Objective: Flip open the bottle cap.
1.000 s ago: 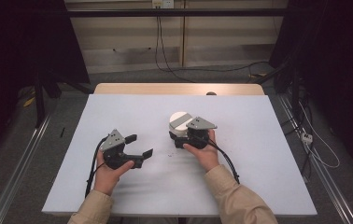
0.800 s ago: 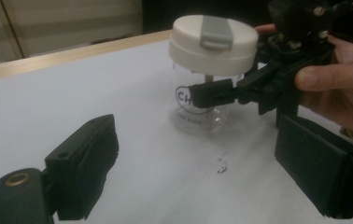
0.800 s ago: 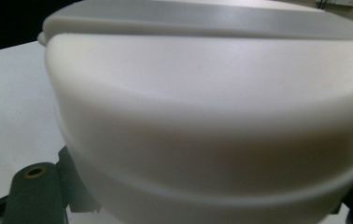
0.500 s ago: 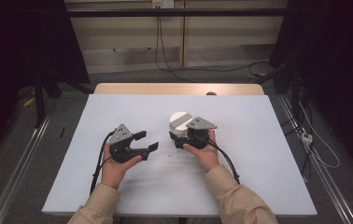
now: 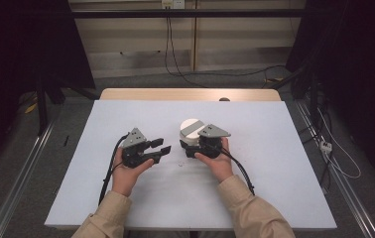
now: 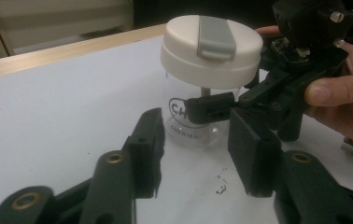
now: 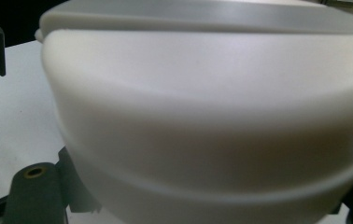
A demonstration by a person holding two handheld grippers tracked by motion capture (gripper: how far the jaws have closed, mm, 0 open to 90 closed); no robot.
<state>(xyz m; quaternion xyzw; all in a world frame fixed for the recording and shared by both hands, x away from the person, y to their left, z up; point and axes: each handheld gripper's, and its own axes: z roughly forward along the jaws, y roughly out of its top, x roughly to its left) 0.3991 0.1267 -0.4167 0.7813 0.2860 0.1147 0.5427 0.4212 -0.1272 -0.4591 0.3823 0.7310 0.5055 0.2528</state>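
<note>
Jar with cream lid | upright mid-tabletop, nearer far edge | right gripper clenched on glass body | left gripper jaws just closing, nothing between | step: steadying jar | next: likely left grips lid.

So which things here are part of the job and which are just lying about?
In the job:
- clear jar with white lid
- right gripper, shut on the jar
- left gripper, jaws just been closing, nothing between them

Lying about:
- dark crumbs on the table
</note>
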